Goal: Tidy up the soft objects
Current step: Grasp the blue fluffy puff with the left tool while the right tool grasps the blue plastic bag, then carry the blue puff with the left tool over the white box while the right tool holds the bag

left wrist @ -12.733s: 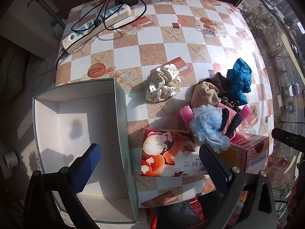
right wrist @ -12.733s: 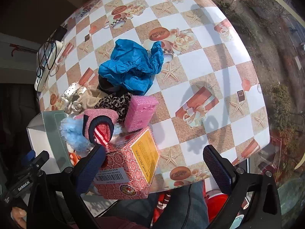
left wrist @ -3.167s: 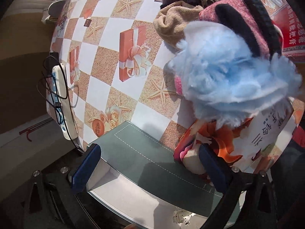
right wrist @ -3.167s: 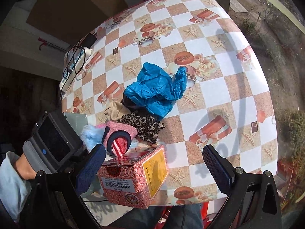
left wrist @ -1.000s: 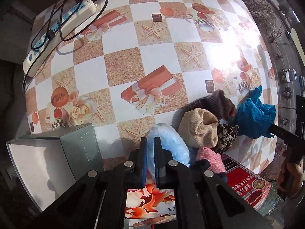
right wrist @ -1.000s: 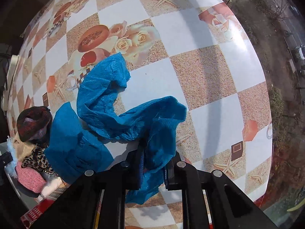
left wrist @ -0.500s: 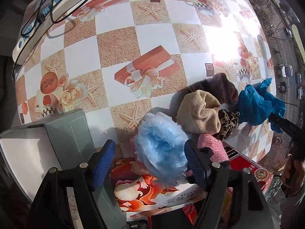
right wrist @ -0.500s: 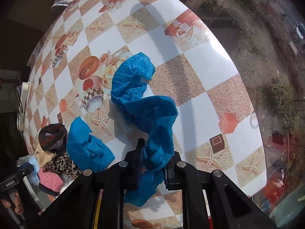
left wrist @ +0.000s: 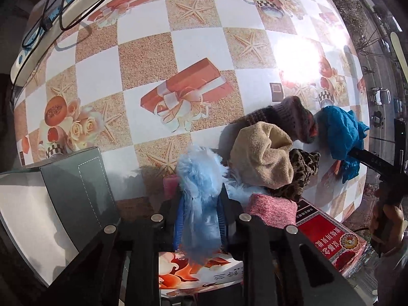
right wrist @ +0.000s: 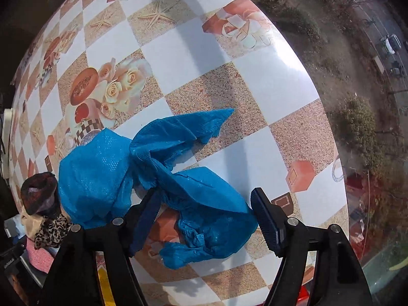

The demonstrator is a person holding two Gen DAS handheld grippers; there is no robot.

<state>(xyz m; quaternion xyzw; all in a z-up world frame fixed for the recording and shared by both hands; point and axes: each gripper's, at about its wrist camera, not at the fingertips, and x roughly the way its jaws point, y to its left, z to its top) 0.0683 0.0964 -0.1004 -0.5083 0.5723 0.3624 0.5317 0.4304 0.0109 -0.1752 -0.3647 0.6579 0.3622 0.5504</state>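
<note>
My left gripper (left wrist: 200,219) is shut on a light blue fluffy piece (left wrist: 199,176), squeezing it just above a floral tissue pack (left wrist: 199,272). Beside it is a pile with a beige sock (left wrist: 262,153), a dark knit piece (left wrist: 288,117), a leopard-print cloth (left wrist: 303,163) and a pink knit piece (left wrist: 272,209). A crumpled blue cloth (right wrist: 102,173) lies spread on the checkered table (right wrist: 204,51). My right gripper (right wrist: 204,219) points down over the cloth's near end. Its jaws are opening; the cloth lies loose between the fingers (right wrist: 267,219).
A grey open box (left wrist: 76,183) stands at the lower left of the left wrist view. A red carton (left wrist: 329,237) sits at the table's near edge, and a white power strip (left wrist: 63,12) with cables lies far left. The table's right edge (right wrist: 318,102) drops to the street below.
My left gripper was open around the blue fluff half a second ago and has closed on it. My right gripper has let go of the blue cloth and its fingers have spread.
</note>
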